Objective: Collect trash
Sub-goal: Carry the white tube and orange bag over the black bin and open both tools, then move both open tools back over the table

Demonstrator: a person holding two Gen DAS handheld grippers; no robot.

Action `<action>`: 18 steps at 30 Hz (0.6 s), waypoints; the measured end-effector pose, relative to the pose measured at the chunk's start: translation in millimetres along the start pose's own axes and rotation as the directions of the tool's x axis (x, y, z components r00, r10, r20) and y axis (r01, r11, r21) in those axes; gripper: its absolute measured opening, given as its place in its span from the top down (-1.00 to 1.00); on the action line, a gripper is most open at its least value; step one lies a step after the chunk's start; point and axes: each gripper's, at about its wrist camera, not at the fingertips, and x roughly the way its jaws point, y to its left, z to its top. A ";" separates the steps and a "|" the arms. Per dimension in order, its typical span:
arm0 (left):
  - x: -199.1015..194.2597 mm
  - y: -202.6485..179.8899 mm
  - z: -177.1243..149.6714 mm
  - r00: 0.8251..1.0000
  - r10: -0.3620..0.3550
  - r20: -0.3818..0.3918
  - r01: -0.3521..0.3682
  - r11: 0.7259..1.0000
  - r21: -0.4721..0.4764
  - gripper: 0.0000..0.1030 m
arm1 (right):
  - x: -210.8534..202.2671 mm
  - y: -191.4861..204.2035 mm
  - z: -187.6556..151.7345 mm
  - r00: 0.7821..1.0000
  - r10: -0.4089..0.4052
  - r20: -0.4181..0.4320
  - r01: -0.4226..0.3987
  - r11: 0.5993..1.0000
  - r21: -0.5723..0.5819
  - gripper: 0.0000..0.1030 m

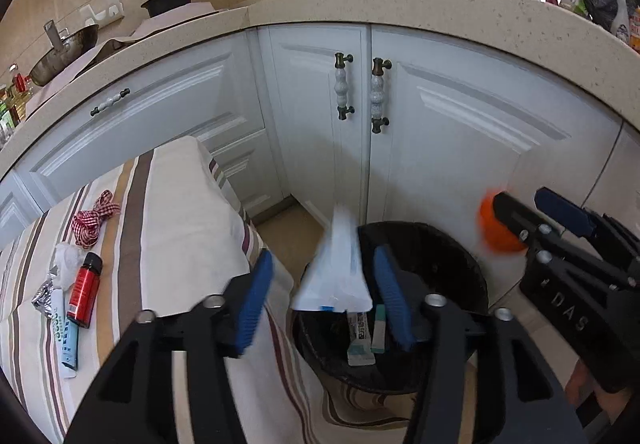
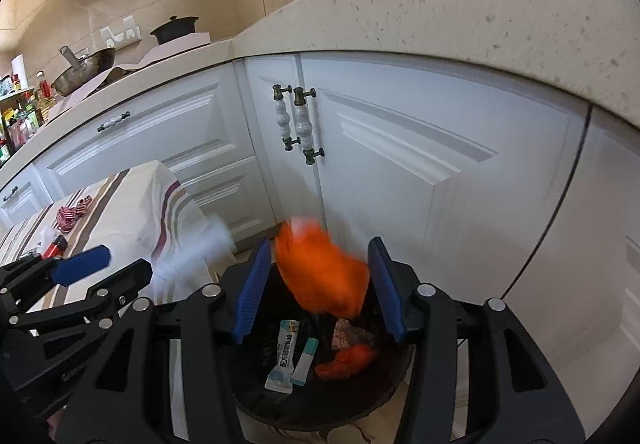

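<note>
Bin (image 2: pixel 256 396) right below both sets of jaws, black, already holding a white sachet (image 2: pixel 285 358), a teal-and-white packet (image 2: pixel 306 356) and red-orange scraps (image 2: pixel 348 362). Left gripper (image 1: pixel 326 298) spread, white wrapper (image 1: pixel 336 268) loose between the pads, not pinched. Right gripper (image 2: pixel 320 286) spread too, blurry orange wrapper (image 2: pixel 324 272) loose in the gap above the bin. Further left of the jaws, striped cloth (image 1: pixel 176 228) with red bottle (image 1: pixel 84 290), blue tube (image 1: pixel 66 336) and checked ribbon (image 1: pixel 94 217).
</note>
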 end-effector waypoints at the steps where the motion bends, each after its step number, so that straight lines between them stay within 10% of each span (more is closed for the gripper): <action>1: -1.2 0.2 0.6 1.000 -0.001 0.008 0.001 1.000 -0.003 -0.17 | 0.0 -0.4 0.8 1.000 0.001 0.003 -0.001 1.000 0.001 -0.15; 18: -54.6 59.9 -1.0 0.991 0.087 0.097 -0.079 0.993 -0.089 -0.40 | -40.8 45.1 15.3 0.997 0.043 0.062 -0.041 0.998 -0.038 -0.15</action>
